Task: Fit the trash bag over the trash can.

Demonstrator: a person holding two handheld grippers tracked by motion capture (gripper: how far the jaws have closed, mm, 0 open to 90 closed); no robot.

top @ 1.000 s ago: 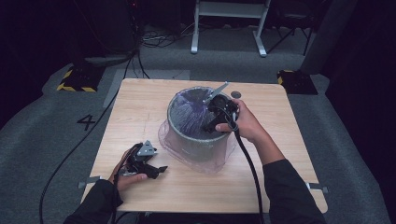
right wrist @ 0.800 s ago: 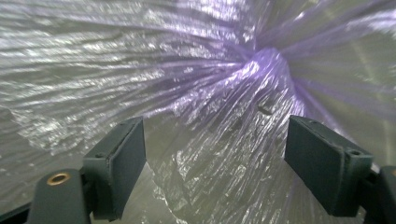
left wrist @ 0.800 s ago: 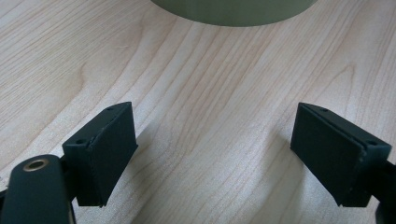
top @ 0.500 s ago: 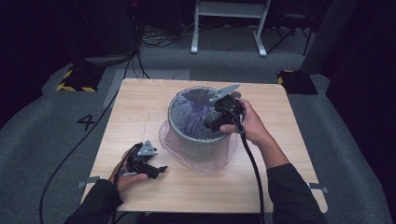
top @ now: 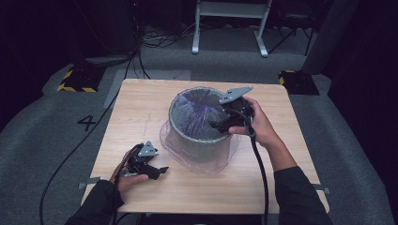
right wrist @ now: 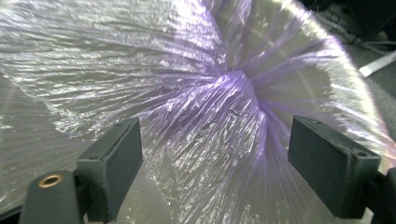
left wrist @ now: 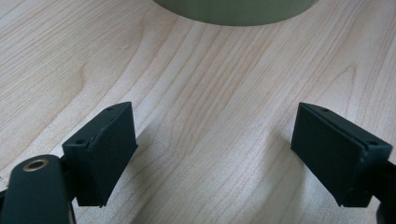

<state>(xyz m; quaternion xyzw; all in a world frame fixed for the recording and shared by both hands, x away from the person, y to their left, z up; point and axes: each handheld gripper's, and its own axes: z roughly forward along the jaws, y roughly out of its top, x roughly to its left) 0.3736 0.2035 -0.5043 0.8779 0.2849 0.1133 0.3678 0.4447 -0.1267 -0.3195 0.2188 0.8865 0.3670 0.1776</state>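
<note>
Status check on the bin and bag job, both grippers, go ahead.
Left gripper open, empty, low over the table. Right gripper open at the bin rim, facing the purple bag liner. Nothing in the way.

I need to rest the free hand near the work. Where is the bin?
In the high view, the lined bin stands mid-table, right gripper over its right rim, left gripper lower left.

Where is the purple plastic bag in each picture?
High view: the purple plastic bag lines the bin at the table's middle.
Left gripper view: I can't make the bag out; the bin's wall crosses the top edge.
Right gripper view: the bag spreads beyond open jaws.
Shared landmark: the bin.
</note>
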